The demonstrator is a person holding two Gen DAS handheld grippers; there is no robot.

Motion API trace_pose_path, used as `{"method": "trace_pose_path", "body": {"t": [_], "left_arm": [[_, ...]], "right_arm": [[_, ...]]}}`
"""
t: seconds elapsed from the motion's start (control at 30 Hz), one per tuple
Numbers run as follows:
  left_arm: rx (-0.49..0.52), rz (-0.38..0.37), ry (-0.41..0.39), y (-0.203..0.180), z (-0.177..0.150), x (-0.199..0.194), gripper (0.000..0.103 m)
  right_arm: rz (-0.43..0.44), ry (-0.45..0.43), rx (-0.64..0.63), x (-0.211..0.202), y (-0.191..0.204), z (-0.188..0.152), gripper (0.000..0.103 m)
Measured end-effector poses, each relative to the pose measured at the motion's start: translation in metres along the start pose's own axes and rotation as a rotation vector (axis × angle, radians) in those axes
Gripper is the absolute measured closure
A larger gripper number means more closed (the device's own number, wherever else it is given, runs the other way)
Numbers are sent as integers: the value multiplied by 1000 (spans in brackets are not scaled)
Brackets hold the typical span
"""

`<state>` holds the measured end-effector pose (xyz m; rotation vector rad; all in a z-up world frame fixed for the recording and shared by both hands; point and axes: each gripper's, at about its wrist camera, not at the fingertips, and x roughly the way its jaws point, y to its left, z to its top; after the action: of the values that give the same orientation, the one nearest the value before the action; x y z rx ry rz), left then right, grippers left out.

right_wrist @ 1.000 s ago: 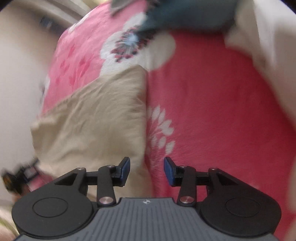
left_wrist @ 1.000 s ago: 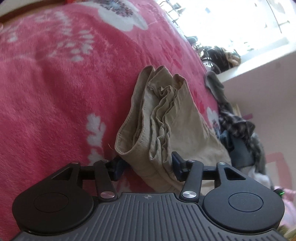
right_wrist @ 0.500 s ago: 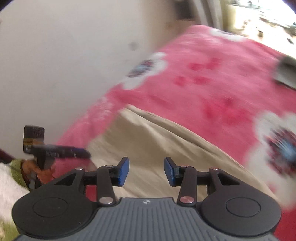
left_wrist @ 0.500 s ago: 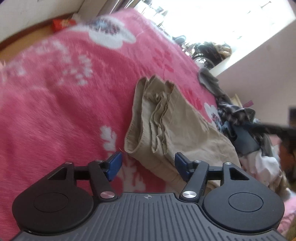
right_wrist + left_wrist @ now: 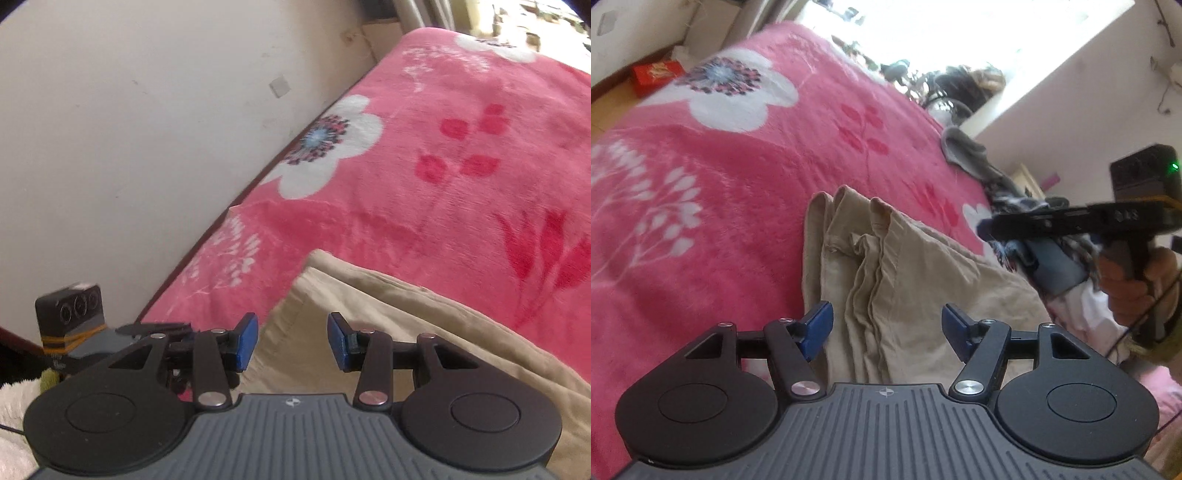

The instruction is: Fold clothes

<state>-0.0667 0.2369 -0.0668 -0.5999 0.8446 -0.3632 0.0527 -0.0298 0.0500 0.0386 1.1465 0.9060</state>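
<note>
A folded beige garment point(image 5: 905, 273) lies on the pink flowered blanket point(image 5: 701, 192); its layered, stacked edges point toward the far side. My left gripper point(image 5: 886, 328) is open and empty, hovering above the garment's near end. In the right wrist view the same beige garment point(image 5: 424, 325) fills the lower right, one corner pointing up-left. My right gripper point(image 5: 291, 339) is open and empty just above that corner. The right gripper also shows in the left wrist view point(image 5: 1078, 218), held in a hand at the far right.
A pile of other clothes point(image 5: 1027, 206) lies beyond the garment, near a bright window. A red box point(image 5: 655, 72) sits on the floor at upper left. A white wall point(image 5: 129, 129) runs along the bed's edge. The left gripper's camera block point(image 5: 70, 314) shows low left.
My left gripper let go of the garment's edge, opened wide and pulled back. My right gripper swung from the far side round to the garment's wall-side corner.
</note>
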Motion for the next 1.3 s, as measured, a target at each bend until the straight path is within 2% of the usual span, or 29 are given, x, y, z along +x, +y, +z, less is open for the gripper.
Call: {"method": "trace_pose_path", "body": {"t": [0.17, 0.23, 0.37, 0.47, 0.5, 0.6, 0.63, 0.8, 0.93, 1.0, 1.3], "left_arm": [[32, -12, 11, -2, 14, 18, 40], [47, -16, 19, -5, 17, 23, 45], [70, -22, 30, -11, 21, 31, 45], [64, -3, 41, -12, 24, 40, 58], [69, 2, 37, -14, 25, 41, 65], [157, 13, -16, -30, 22, 37, 88], [200, 12, -40, -37, 20, 35, 91], [441, -16, -93, -76, 2, 26, 93], [603, -16, -85, -97, -16, 30, 93], [652, -10, -81, -102, -22, 32, 93], [780, 14, -71, -115, -37, 36, 93]], "right_arm": [[-19, -11, 62, -6, -11, -6, 58], [-26, -15, 87, -8, -15, -8, 58], [-26, -28, 115, -12, -20, -11, 58], [-19, -42, 114, -13, -20, -10, 58], [-18, -48, 114, -14, -19, -10, 58], [-16, -67, 116, -17, -19, -9, 58], [-14, -72, 118, -19, -19, -8, 58], [2, -63, 124, -22, -19, -3, 58], [14, -41, 120, -21, -16, 1, 58], [8, -8, 100, -17, -10, 2, 58], [-114, 27, -80, -14, 20, 11, 58]]}}
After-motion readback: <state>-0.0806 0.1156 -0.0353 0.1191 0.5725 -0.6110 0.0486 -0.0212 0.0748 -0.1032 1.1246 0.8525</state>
